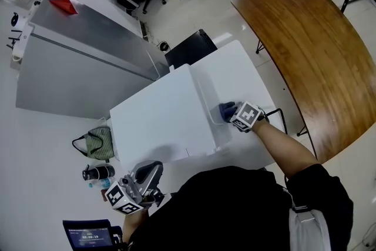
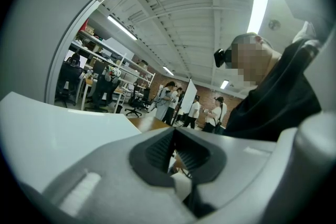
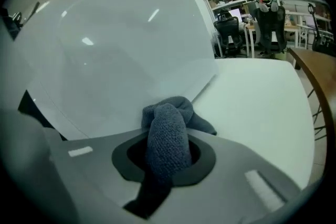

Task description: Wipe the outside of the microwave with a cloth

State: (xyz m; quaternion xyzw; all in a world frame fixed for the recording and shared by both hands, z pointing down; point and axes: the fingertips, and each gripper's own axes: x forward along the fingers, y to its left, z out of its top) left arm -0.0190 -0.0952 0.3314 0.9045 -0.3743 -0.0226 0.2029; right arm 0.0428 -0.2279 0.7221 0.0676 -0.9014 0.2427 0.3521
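Right gripper view: the right gripper (image 3: pixel 168 159) clamps the blue cloth (image 3: pixel 170 115) against the microwave (image 3: pixel 115 50) wall. The left gripper (image 2: pixel 175 156), closed and empty, hovers at the table (image 1: pixel 252 76) near edge.

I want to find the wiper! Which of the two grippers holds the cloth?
The right gripper: its jaws pinch a blue cloth by the microwave. The left gripper holds nothing.

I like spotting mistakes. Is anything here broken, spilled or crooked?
Nothing stands out. The microwave sits flat on the white table, and no spill or damage shows. The right gripper holds the blue cloth bunched against the microwave's side, which is what wiping needs.
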